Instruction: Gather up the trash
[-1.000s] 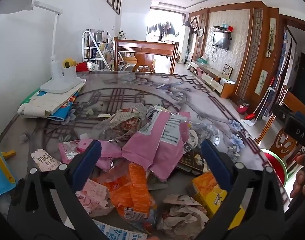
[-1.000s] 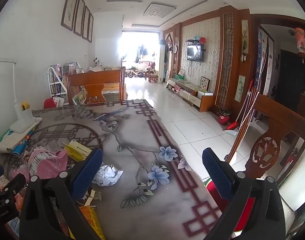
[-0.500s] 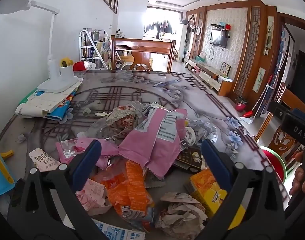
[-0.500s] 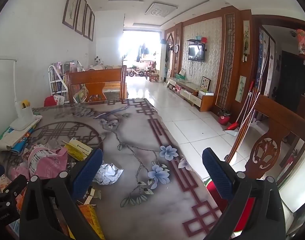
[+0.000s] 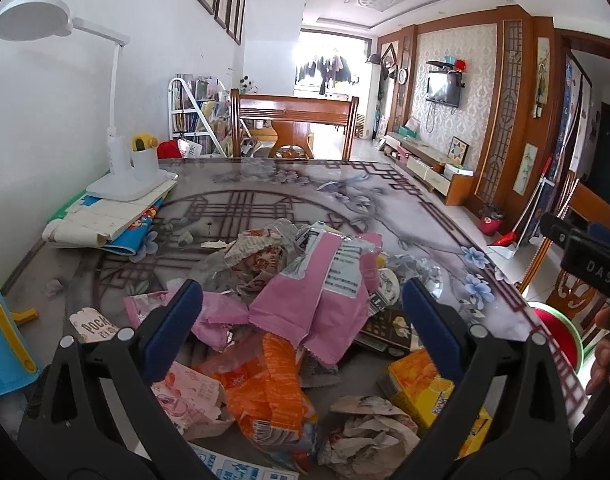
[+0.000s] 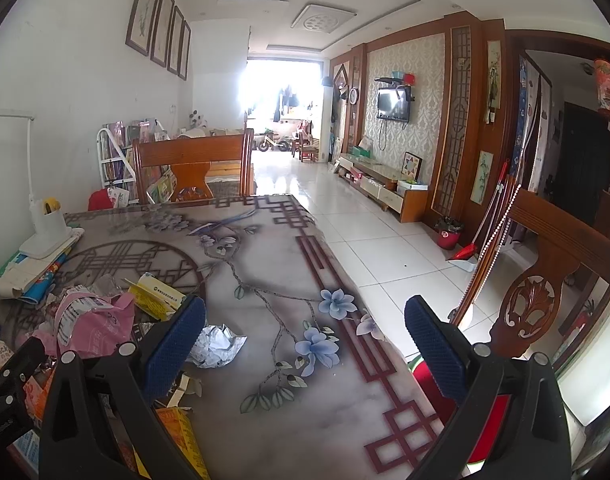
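Note:
A heap of trash lies on the patterned table (image 5: 265, 196): a large pink wrapper (image 5: 325, 300), an orange snack bag (image 5: 269, 392), crumpled paper (image 5: 369, 436), a yellow-orange box (image 5: 425, 388) and a pink carton (image 5: 189, 400). My left gripper (image 5: 303, 316) is open and empty, hovering above the heap. My right gripper (image 6: 305, 336) is open and empty over the table's right side, right of a crumpled foil piece (image 6: 217, 344), a pink wrapper (image 6: 93, 320) and a yellow box (image 6: 153, 292).
A white desk lamp (image 5: 121, 168) stands on stacked books (image 5: 105, 220) at the back left. A blue toy (image 5: 1, 344) sits at the left edge. A red bin (image 5: 553, 336) stands beside the table's right edge. Wooden chairs (image 6: 545, 292) stand at the right and far end.
The left gripper has tilted slightly up and back, so the heap sits a little lower in its view. The right gripper has barely moved. Both stay open.

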`<state>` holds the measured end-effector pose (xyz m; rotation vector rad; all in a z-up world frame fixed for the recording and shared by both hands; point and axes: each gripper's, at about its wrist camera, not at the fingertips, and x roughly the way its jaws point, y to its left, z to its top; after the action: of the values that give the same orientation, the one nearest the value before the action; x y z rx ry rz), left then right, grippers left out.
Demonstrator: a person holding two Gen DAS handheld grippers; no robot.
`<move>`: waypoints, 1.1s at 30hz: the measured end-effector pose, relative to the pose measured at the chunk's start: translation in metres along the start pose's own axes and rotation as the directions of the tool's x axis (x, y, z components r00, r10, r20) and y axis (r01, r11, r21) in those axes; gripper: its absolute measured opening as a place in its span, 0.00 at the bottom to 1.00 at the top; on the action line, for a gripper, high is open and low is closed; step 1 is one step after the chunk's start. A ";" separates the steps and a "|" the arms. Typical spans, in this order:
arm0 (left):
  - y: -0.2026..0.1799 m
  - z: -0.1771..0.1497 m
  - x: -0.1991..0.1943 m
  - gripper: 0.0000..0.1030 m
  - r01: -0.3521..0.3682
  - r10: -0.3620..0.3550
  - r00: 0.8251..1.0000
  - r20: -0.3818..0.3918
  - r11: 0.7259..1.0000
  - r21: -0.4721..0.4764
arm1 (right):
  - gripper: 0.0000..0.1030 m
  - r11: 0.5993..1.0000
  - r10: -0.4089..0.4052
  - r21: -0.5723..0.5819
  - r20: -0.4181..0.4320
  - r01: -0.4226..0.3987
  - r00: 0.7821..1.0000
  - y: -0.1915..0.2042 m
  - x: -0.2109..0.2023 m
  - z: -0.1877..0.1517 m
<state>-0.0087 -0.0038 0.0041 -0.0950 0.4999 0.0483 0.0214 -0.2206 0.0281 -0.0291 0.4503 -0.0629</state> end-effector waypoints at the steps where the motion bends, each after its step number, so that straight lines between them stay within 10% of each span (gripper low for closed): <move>1: 0.000 0.000 0.000 0.95 0.002 -0.002 1.000 0.000 1.000 0.001 | 0.93 1.000 0.000 0.000 -0.001 0.000 1.000 0.000 0.000 0.000; 11: -0.007 -0.005 0.003 0.95 -0.095 0.094 0.995 0.019 0.993 0.077 | 0.93 1.000 0.004 -0.006 -0.010 -0.004 1.000 0.001 0.002 -0.003; 33: -0.001 0.001 0.004 0.95 0.044 -0.045 0.997 -0.063 0.999 -0.011 | 0.93 1.000 0.013 -0.017 -0.034 -0.014 0.999 0.003 0.004 -0.005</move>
<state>-0.0050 -0.0043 0.0029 -0.1174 0.5609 0.0039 0.0232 -0.2175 0.0217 -0.0419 0.4846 -0.0465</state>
